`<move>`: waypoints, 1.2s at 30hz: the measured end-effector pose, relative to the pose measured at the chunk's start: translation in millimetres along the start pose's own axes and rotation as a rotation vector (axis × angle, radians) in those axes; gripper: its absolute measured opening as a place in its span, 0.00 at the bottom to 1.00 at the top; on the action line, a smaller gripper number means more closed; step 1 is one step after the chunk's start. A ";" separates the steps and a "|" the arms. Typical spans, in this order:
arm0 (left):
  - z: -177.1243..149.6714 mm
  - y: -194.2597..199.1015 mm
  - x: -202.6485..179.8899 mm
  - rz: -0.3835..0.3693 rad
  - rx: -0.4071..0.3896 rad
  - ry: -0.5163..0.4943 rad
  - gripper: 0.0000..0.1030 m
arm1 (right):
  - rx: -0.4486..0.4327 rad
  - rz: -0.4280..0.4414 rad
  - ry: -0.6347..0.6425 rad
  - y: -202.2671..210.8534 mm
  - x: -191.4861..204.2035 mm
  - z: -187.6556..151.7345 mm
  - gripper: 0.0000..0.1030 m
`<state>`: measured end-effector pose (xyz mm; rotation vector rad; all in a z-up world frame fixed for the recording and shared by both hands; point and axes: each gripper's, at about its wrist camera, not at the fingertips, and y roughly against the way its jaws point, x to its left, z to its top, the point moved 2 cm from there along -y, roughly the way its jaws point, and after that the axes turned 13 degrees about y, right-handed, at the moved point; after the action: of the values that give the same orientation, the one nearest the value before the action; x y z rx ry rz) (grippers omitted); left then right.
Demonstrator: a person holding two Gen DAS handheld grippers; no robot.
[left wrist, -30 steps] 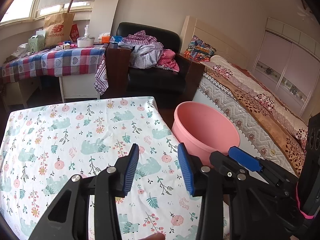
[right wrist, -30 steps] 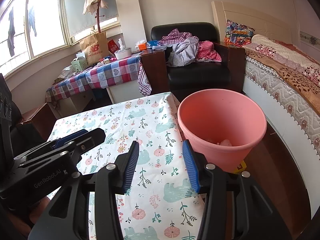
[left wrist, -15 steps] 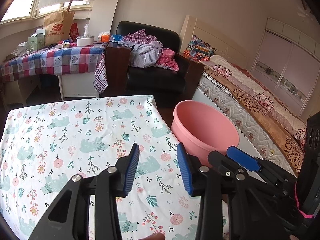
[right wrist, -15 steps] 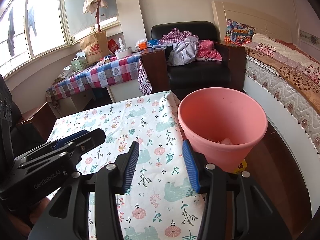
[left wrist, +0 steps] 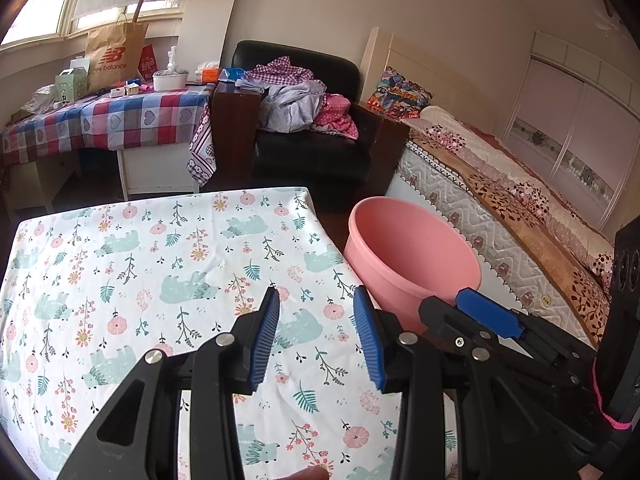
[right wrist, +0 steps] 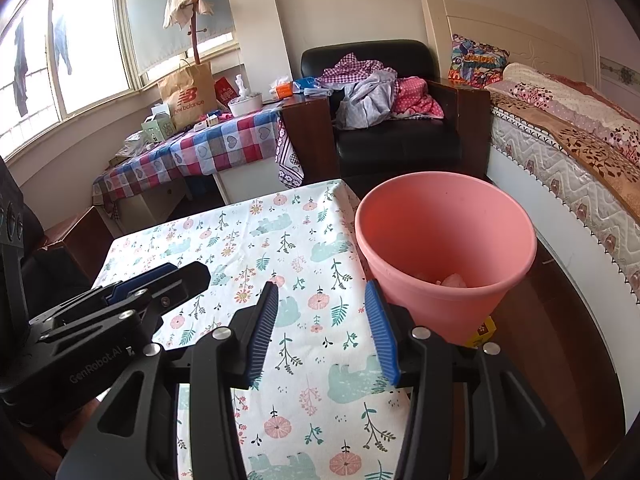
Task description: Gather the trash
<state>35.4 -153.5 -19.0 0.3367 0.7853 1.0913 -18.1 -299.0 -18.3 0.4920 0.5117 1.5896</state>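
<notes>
A pink plastic bucket [right wrist: 444, 216] stands on the floor beside the right edge of a table covered with a floral bear-print cloth [right wrist: 288, 240]. Pale crumpled trash [right wrist: 452, 280] lies in its bottom. The bucket also shows in the left wrist view [left wrist: 404, 248]. My left gripper [left wrist: 316, 336] is open and empty above the cloth [left wrist: 160, 264]. My right gripper [right wrist: 322, 328] is open and empty over the cloth's right part, just left of the bucket. Each gripper shows in the other's view: the right one [left wrist: 484, 316] and the left one [right wrist: 160, 280].
A black armchair [right wrist: 396, 136] piled with clothes stands behind the table. A side table with a checked cloth [right wrist: 208, 148] holds a paper bag and small items. A bed [right wrist: 580, 152] runs along the right. A yellow scrap [right wrist: 484, 330] lies on the floor by the bucket.
Both grippers have drifted back slightly. The table and bucket sit a little farther off in both views. Both stay open and empty.
</notes>
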 end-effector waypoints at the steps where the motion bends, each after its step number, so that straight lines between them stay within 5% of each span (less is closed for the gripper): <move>1: 0.0 0.0 -0.2 0.000 0.000 0.001 0.37 | 0.000 0.000 0.000 -0.3 -1.2 1.0 0.44; 36: -4.7 -7.6 6.3 0.003 0.027 -0.014 0.34 | 0.021 0.012 -0.015 -6.0 -8.6 -3.5 0.44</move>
<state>38.5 -151.9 -29.3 0.3682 0.7883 1.0807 -14.7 -307.3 -24.8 0.5229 0.5153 1.5920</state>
